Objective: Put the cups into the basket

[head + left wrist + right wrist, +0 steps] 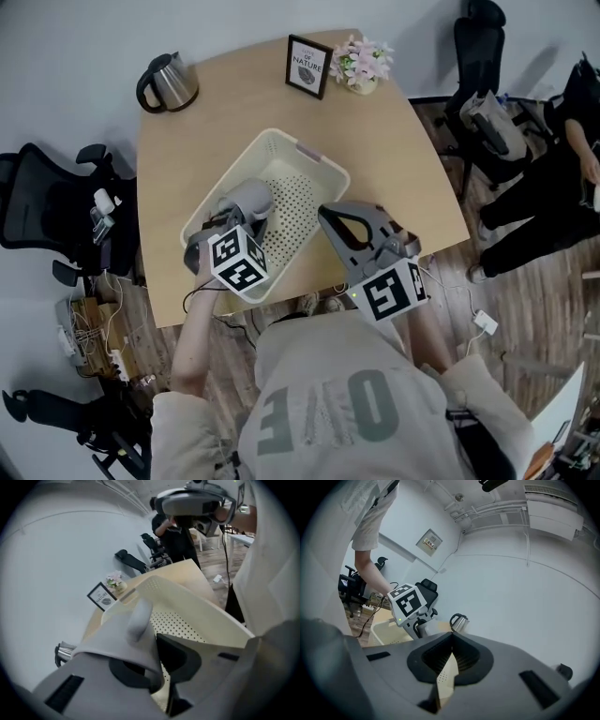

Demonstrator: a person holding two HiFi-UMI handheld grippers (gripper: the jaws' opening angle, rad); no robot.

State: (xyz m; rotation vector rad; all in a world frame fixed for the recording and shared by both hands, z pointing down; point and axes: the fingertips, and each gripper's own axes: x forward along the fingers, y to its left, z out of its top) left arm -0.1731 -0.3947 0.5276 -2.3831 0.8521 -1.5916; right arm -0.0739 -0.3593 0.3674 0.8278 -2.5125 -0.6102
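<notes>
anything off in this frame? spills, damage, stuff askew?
No spill or damage. Only the basket sits skewed to the edges of the table, close to its near edge. The grey cup is held tilted over it in the left gripper, which fits the task.

Grey right claw (330,217), black-white marker cube (392,291), seemingly beige T-shirt (347,403).
</notes>
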